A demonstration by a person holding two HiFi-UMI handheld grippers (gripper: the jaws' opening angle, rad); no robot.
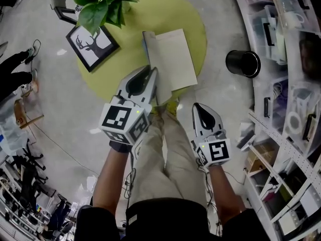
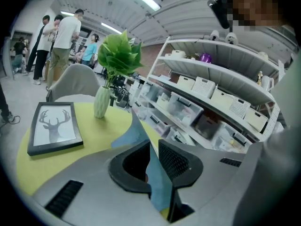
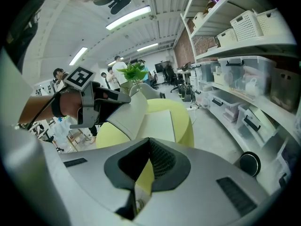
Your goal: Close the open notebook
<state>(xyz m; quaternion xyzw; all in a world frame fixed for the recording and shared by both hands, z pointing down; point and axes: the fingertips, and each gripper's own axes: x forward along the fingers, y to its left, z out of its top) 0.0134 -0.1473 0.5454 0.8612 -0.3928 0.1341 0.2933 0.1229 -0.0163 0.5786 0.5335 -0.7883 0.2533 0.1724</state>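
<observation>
The notebook [image 1: 173,59] lies open on the round yellow-green table [image 1: 195,24], its white page facing up. My left gripper [image 1: 152,70] is at the notebook's near left edge and is shut on its blue cover [image 2: 136,133], which stands lifted off the table between the pads [image 2: 176,159]. In the right gripper view the raised cover [image 3: 124,114] leans over the flat page [image 3: 160,126]. My right gripper [image 1: 196,106] hangs off the table's near edge above the person's knee, its jaws together with nothing between them [image 3: 149,141].
A framed deer picture [image 1: 93,44] and a potted plant [image 1: 103,1] sit at the table's left. A black bin [image 1: 243,63] stands on the floor to the right, beside shelves [image 1: 286,84] of storage boxes. Several people stand far off [image 2: 61,36].
</observation>
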